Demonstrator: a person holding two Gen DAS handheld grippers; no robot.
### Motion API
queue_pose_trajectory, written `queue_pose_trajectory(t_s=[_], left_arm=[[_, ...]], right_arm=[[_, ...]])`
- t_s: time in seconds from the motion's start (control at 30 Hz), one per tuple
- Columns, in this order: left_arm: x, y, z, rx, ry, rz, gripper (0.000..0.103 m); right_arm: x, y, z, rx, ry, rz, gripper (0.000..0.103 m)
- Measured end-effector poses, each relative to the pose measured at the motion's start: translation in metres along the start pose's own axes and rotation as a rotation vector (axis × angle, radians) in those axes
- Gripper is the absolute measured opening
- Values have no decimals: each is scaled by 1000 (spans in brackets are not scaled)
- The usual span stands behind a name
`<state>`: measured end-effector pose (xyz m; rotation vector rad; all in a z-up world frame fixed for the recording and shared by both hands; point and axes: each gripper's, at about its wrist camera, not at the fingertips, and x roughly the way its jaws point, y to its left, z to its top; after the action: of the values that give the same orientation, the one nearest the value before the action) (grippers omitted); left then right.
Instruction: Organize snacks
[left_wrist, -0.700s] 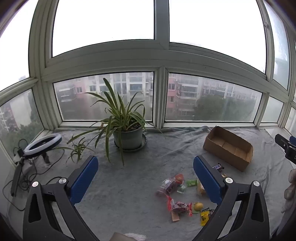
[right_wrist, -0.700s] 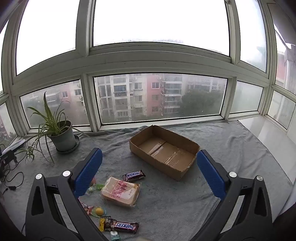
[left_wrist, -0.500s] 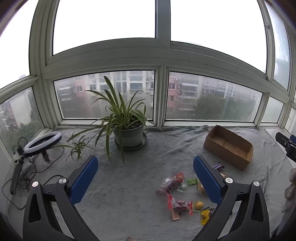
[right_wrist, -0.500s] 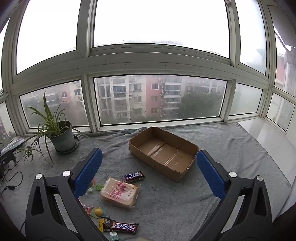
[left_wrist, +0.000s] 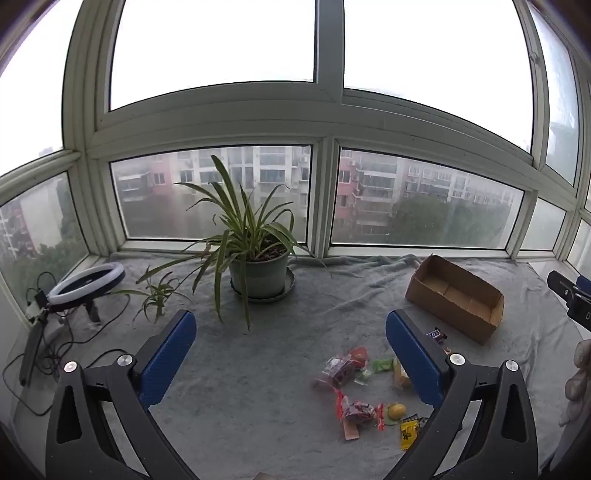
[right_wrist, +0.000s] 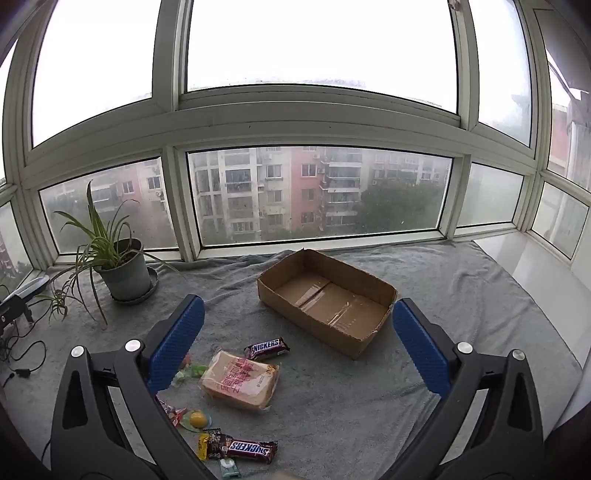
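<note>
Left wrist view: the left claw (left_wrist: 291, 345) hangs wide open and empty above the grey blanket (left_wrist: 258, 369) on the window ledge. Small wrapped candies (left_wrist: 341, 367) and a red packet (left_wrist: 358, 408) lie scattered just beyond its right finger; the cardboard box (left_wrist: 456, 302) sits farther right, with nothing visible inside. A potted spider plant (left_wrist: 255, 258) and a ring light (left_wrist: 86, 282) stand to the left.

Right wrist view: the right claw (right_wrist: 297, 332) also stands fully open, gripping nothing. The box (right_wrist: 327, 297) is plainly empty. A bagged bread loaf (right_wrist: 240, 382), one Snickers bar (right_wrist: 266, 348) beside it and another Snickers bar (right_wrist: 252, 450) nearer the camera all lie on the blanket. By my reading, sorting has not begun; every snack remains to be boxed.
</note>
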<state>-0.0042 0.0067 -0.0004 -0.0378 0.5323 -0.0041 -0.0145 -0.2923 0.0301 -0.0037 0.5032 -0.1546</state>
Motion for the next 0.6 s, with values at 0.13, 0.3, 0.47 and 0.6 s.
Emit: queue_pose_trajectory(t_s=[0.13,0.3,0.47,0.6], left_arm=[[1,-1,0,1,1,-5,102],[1,-2,0,2,2,-6,102],[2,-2,1,2,2,-8,102],[2,-2,0,1,1,-7,102]], right_arm=[[0,0,-2,0,-2,-1,103],[0,1,-4,0,4,1,103],[2,3,-6,-2,11,5,103],[2,4,-7,-4,12,5,103]])
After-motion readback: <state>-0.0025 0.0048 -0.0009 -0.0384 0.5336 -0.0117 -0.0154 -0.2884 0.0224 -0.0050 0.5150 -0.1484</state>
